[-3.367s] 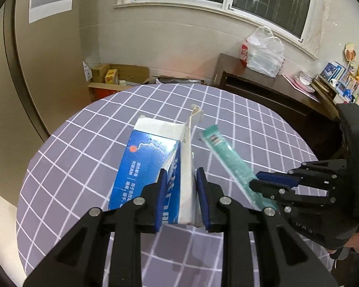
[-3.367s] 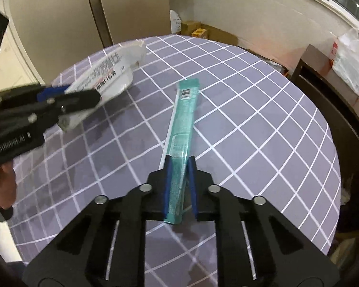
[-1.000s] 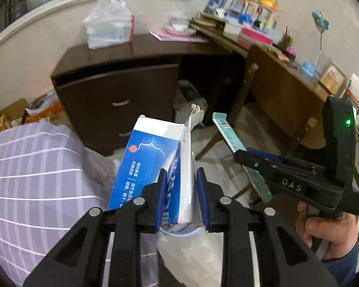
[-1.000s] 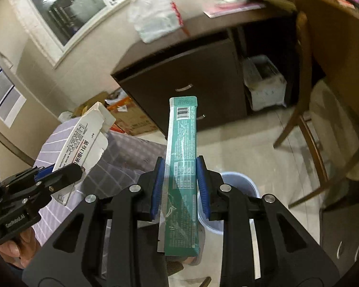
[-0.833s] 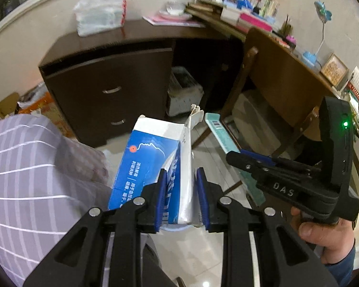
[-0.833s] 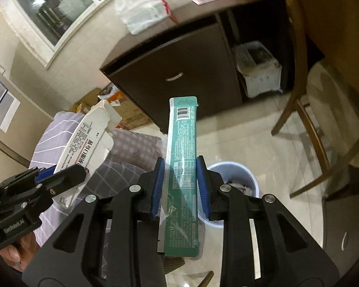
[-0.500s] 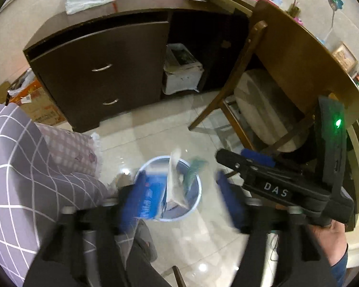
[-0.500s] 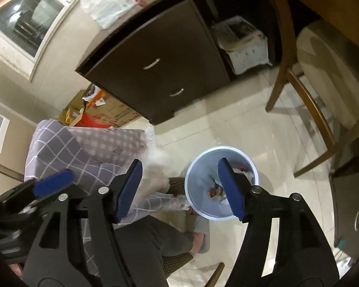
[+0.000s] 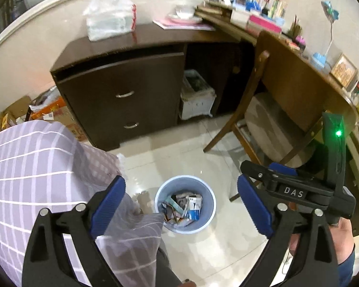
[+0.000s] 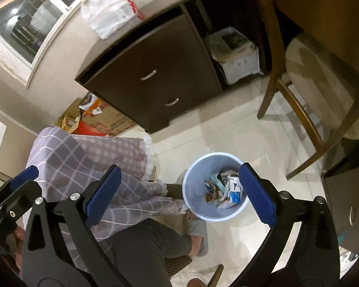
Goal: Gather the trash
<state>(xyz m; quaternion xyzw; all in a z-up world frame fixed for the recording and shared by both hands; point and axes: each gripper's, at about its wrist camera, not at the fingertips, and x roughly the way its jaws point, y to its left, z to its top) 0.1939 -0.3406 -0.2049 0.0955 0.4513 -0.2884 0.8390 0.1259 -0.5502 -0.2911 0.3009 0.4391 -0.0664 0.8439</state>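
A pale blue waste bin stands on the tiled floor below both grippers; it also shows in the right wrist view. The blue and white carton and the green wrapper lie inside it among other trash; both also show in the right wrist view, the carton and the wrapper. My left gripper is open and empty above the bin. My right gripper is open and empty above the bin; it also shows at the right of the left wrist view.
The table with the purple checked cloth is at the left. A dark wooden cabinet stands behind the bin, a wooden chair and desk to the right. The person's leg and slipper are beside the bin.
Both grippers swung from the table to above the bin, then opened. The carton and the green wrapper dropped into the bin.
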